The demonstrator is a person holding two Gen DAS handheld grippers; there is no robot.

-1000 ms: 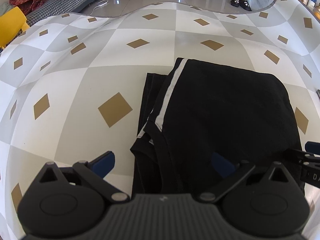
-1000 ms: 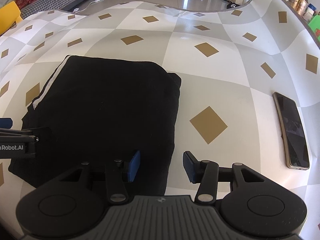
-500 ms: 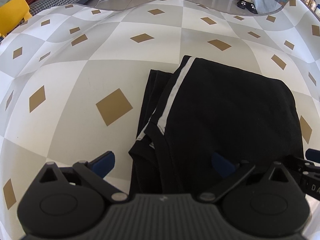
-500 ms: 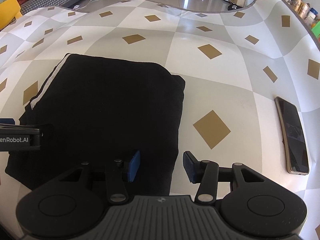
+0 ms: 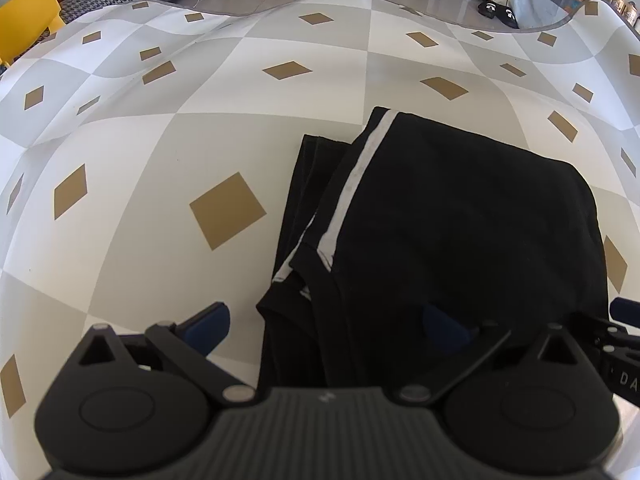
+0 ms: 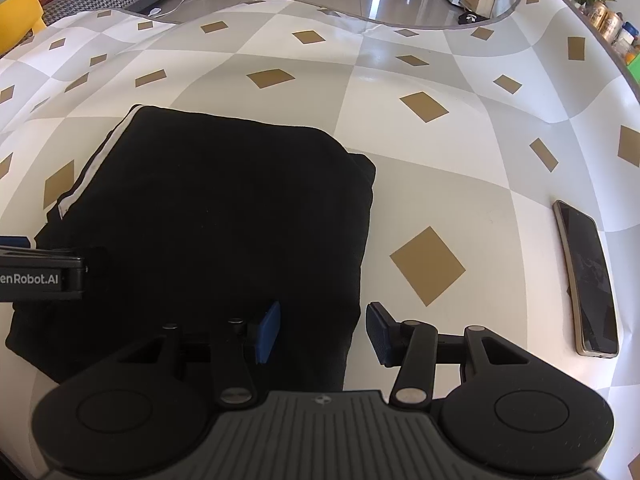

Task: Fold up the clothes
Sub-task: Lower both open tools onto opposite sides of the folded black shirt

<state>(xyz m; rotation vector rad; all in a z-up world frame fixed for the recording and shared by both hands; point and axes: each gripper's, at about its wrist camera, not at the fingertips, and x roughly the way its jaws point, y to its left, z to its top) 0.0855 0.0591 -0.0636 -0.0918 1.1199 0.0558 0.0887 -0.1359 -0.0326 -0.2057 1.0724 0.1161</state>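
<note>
Garment point(image 5: 460, 232), black with a white side stripe point(image 5: 352, 184), lies folded into a thick rectangular stack on the bench point(image 5: 120, 208), which wears a checked cloth with tan diamonds. A narrower folded layer sticks out along the stack's left edge. Left hand-held gripper point(image 5: 324, 320) hangs over the near-left corner, jaws spread wide, one finger over bare cloth and the other over the fabric, pinching nothing. Right hand-held gripper point(image 6: 322, 330) sits at the near-right edge, jaws partly spread and straddling that edge without visibly pressing it. A phone point(image 6: 588, 280) lies well apart to the right. Judgement: fabric is soft, light and limp, several layers deep; layers would likely slide apart if taken singly. Best hold looks like the near corners, pinching through all layers at once.
</note>
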